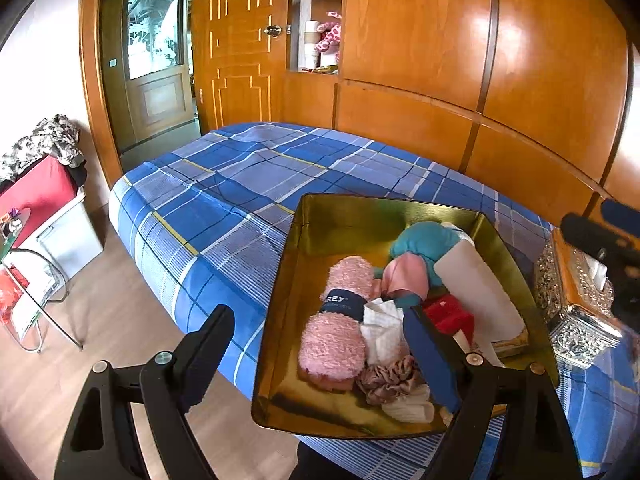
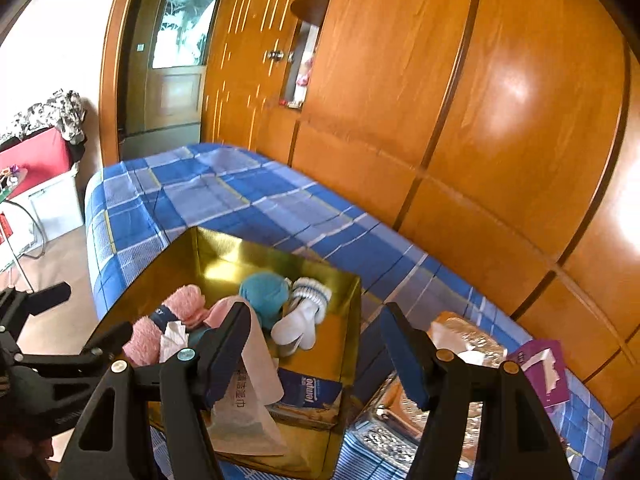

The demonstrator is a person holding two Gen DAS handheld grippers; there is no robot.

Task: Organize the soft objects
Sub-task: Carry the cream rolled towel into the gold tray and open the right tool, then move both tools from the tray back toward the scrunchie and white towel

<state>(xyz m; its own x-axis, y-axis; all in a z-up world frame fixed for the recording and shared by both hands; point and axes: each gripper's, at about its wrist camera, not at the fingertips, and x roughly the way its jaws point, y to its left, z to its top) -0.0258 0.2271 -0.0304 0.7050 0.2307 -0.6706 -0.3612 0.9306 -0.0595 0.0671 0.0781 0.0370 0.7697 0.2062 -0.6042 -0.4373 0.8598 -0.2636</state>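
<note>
Gold box (image 1: 360,216) sits on the blue plaid bed (image 1: 224,184), near the front edge, packed with soft stuff. Left gripper (image 1: 320,340) hangs over the box's near-left corner, jaws wide apart, nothing clamped: one finger outside the left wall, the other over the contents above the red item (image 1: 448,316). Pink fluffy roll (image 1: 340,320) with a dark band lies between those fingers but untouched, long axis running front to back along the box, far end pointing at the wardrobe. Teal plush (image 1: 424,240) at the far right, white mittens (image 2: 304,316) beside it, cuffs toward the back wall. Crumpled mauve scrunchie (image 1: 390,380) at the near wall. Right gripper (image 2: 316,344) over the box's right wall, jaws apart and empty; white tissue pack (image 2: 256,384) leans just under its left finger, no contact visible. Silver tissue holder (image 2: 400,420) just right of the box, purple tissue box (image 2: 540,368) beyond it.
</note>
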